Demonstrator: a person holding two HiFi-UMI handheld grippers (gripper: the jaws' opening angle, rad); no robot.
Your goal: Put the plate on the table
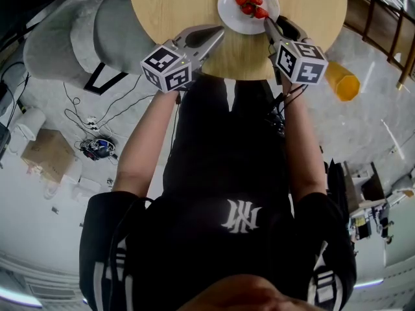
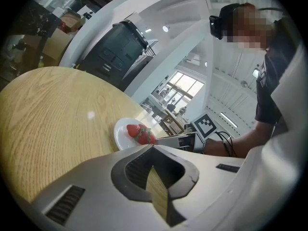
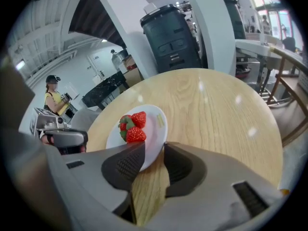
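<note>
Light wood covers the round table [image 1: 175, 11], which stands on a pale grey floor with a grey soft chair [image 1: 120, 24] next to it. A small white round plate [image 1: 233, 13] sits flat on the table, near the far edge. So the plate looks like it is already where it should be.

Red strawberries [image 1: 251, 4] with green tops lie in a little pile on the plate. Nothing else is on it.

The plate looks hard, smooth and quite light. It could slip, and it could chip if it got bumped. Its thin rim is the best place to hold it, on the side nearest the person, away from the fruit. If the plate tips, I think the strawberries will roll off.

The right gripper [image 1: 271, 28] is at that near rim. Its jaws stand wide apart. The rim of the plate [image 3: 155, 129] pokes in between them, but they do not squeeze it.

The left gripper [image 1: 217, 34] waits just beside the plate. Its jaws are closed at the tips, with nothing between them.
</note>
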